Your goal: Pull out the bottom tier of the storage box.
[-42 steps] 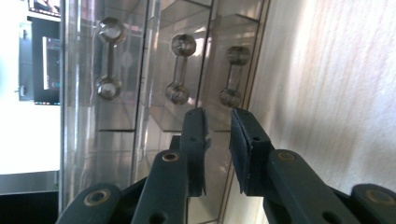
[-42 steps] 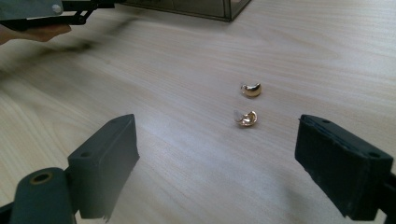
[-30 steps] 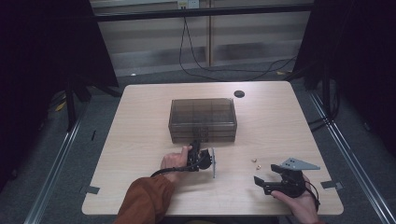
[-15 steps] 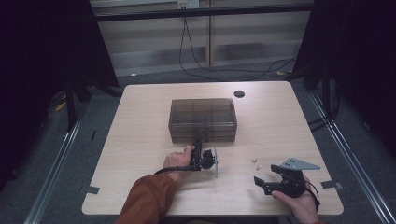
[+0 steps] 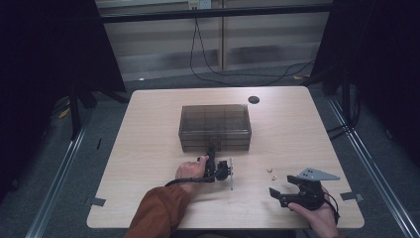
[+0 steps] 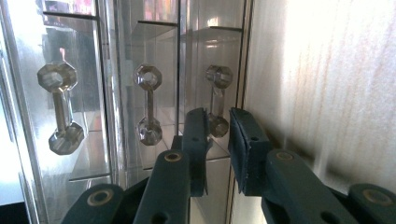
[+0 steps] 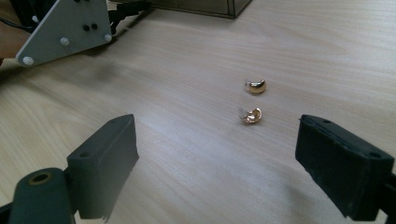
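Observation:
A smoky clear drawer box (image 5: pixel 214 124) stands at the middle of the table (image 5: pixel 148 148). My left gripper (image 5: pixel 211 150) lies on its side against the box's front. In the left gripper view the box shows three faceted, dumbbell-shaped handles, and my left gripper (image 6: pixel 218 116) is shut on the nearest handle (image 6: pixel 217 77), with that handle's lower knob between the pads. Two small gold earrings (image 7: pixel 252 100) lie on the wood ahead of my right gripper (image 7: pixel 215 122), which stands wide open and holds nothing. In the high view the right gripper (image 5: pixel 282 185) sits near the table's front right, with the earrings (image 5: pixel 272 173) just to its left.
A small black round thing (image 5: pixel 253 99) lies near the table's far edge. Tape marks sit at the front left (image 5: pixel 97 202) and front right (image 5: pixel 348 196) corners. Cables (image 5: pixel 208 59) run over the floor beyond the table.
My left gripper has edged slightly to the right along the box's front. The right gripper has kept still.

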`<state>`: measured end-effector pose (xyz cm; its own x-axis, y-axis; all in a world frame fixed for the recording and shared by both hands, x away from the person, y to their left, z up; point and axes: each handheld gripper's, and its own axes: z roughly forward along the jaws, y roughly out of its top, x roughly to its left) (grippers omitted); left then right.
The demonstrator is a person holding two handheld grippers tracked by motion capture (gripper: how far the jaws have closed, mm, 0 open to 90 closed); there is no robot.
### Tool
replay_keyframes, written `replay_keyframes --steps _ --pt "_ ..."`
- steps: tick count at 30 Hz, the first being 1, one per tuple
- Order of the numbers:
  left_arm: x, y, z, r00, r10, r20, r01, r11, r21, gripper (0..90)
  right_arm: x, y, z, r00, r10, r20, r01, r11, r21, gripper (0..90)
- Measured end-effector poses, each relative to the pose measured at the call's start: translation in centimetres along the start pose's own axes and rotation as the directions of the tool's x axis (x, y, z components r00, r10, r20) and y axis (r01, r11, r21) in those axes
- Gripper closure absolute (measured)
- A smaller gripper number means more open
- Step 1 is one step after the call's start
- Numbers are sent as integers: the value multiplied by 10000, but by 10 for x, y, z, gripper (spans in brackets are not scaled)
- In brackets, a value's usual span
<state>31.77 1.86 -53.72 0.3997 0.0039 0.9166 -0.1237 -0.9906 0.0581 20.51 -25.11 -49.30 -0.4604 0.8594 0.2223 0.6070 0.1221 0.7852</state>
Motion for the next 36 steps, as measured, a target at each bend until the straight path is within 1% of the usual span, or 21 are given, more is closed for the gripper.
replay_keyframes --steps 3,6,7,10,13,16,17,18,23,25,26,27,28,29,30,31,32,33,34,35,36 --pt "-1 0 0 10000 46 -15 -46 10000 28 789 0 0 0 10000 11 -1 -11 10000 6 121" --pt "-3 1 0 9997 140 -200 -140 9999 12 795 0 0 0 10000 -1 -9 1 10000 23 121" --pt "-4 1 0 9992 276 -279 -274 9996 74 795 0 0 0 10000 -7 -6 7 10000 25 120" --pt "-4 1 -1 9997 138 -226 -137 9999 59 799 0 0 0 10000 -9 4 9 10000 29 120" --pt "-4 2 -2 9992 215 -322 -212 9997 100 802 0 0 0 10000 -5 6 5 10000 41 120" --pt "-5 2 -2 9998 26 -191 -24 9999 139 803 0 0 0 10000 15 5 -15 10000 44 120" --pt "-4 2 -3 9995 165 -286 -162 9998 113 803 0 0 0 10000 19 3 -19 10000 45 120" --pt "-5 2 -3 9995 98 -290 -96 9999 83 803 0 0 -1 10000 30 3 -30 10000 55 120" --pt "-5 1 -4 9997 53 -233 -52 10000 47 803 0 0 -1 10000 32 13 -32 10000 67 120" --pt "-5 1 -7 9997 102 -213 -102 9999 18 805 0 0 0 10000 25 16 -25 10000 84 120" --pt "-5 1 -8 9995 131 -294 -132 9999 -50 813 0 0 0 10000 26 14 -26 10000 80 120" --pt "-4 2 -10 10000 77 -25 -78 9998 -173 900 0 0 0 10000 30 15 -30 10000 76 120" --pt "-4 2 -11 10000 87 22 -86 9998 -182 900 0 0 0 10000 26 15 -26 10000 81 120" --pt "-5 1 -11 9998 177 64 -175 9992 -361 900 0 0 0 10000 25 17 -26 10000 93 119" --pt "-5 1 -9 9998 181 -11 -181 9991 -390 880 0 0 0 10000 20 7 -20 9999 98 117" --pt "-3 1 -8 9999 34 149 -29 9994 -335 851 0 0 0 10000 13 3 -13 9999 103 117" --pt "-3 2 -9 10000 5 76 -2 9993 -361 848 0 0 0 10000 11 24 -11 10000 97 117" --pt "-4 2 -10 9999 -55 -128 50 9991 -425 832 1 0 0 10000 23 19 -23 10000 88 117" --pt "-4 3 -11 9998 125 -168 -131 9992 -376 830 0 0 0 10000 27 20 -27 10000 84 117" --pt "-4 2 -11 9997 147 -211 -153 9995 -273 830 0 0 0 10000 38 32 -38 9999 94 117" --pt "-5 1 -10 9994 218 -261 -225 9993 -293 825 -1 0 0 10000 22 17 -22 10000 89 117"
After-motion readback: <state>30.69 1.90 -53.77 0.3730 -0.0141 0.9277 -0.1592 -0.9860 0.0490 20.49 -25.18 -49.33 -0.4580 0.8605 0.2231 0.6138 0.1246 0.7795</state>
